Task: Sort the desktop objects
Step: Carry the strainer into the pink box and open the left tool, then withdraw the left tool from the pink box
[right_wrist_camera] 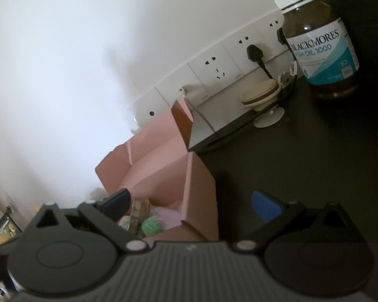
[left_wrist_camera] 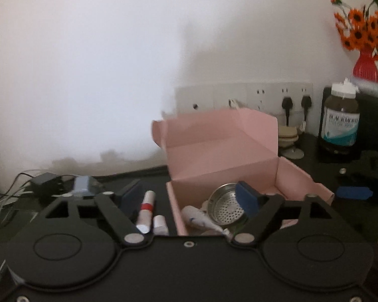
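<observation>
Left wrist view shows a dark, matte desktop (left_wrist_camera: pixel 312 151) against a plain white wall, with a row of white sockets (left_wrist_camera: pixel 244 97) at centre right. Mid-frame a pink cardboard box (left_wrist_camera: pixel 229 148) stands open, its lid flap upright; inside lie a perforated steel strainer (left_wrist_camera: pixel 225 207) and a white rounded device (left_wrist_camera: pixel 199 219). Two white tubes (left_wrist_camera: pixel 146 211), one red-banded, lie on the desk just left of the box. The left gripper (left_wrist_camera: pixel 189 201) has its jaws wide, with nothing pressed between them; one blue pad sits over the box, the other outside it.

At upper right stand a brown glass supplement bottle (left_wrist_camera: pixel 340 123) and a red vase of orange flowers (left_wrist_camera: pixel 365 68). A black adapter with tangled cables (left_wrist_camera: pixel 46 186) lies at lower left.

In the right wrist view, the right gripper (right_wrist_camera: pixel 196 206) also gapes empty, beside the box's right wall.
</observation>
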`<state>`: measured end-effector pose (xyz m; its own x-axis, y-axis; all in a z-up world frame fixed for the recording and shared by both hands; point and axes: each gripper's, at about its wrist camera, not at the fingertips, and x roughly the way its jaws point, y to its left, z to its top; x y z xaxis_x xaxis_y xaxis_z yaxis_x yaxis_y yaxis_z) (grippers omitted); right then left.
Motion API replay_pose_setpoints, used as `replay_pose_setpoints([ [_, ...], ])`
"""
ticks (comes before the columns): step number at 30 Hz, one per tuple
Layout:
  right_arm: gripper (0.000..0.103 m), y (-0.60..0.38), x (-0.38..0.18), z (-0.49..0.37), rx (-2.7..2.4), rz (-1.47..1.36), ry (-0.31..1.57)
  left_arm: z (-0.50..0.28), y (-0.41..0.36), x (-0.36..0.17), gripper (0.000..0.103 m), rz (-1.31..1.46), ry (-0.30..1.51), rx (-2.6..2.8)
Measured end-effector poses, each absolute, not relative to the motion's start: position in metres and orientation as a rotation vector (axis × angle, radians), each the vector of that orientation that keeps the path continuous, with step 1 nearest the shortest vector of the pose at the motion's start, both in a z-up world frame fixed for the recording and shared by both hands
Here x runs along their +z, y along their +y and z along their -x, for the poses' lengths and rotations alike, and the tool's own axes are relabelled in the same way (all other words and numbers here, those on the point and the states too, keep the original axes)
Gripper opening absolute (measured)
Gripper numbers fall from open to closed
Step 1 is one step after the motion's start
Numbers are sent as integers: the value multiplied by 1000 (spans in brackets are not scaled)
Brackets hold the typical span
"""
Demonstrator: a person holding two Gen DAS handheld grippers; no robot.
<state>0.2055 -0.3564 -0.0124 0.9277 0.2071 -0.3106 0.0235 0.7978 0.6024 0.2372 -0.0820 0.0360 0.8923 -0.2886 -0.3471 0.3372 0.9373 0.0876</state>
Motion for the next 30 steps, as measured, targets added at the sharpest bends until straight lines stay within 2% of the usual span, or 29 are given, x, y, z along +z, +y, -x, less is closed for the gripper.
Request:
replay_pose_setpoints([
  [1, 102, -356, -12, -206, 103, -639, 377, -233, -79, 36, 98, -142, 329, -311],
  [3, 102, -353, -12, -207, 104, -630, 382, -227, -75, 34, 101, -144, 317, -272],
  [30, 102, -352, -16, -210, 68, -571, 422, -241, -50, 20, 103, -94, 389, -224],
])
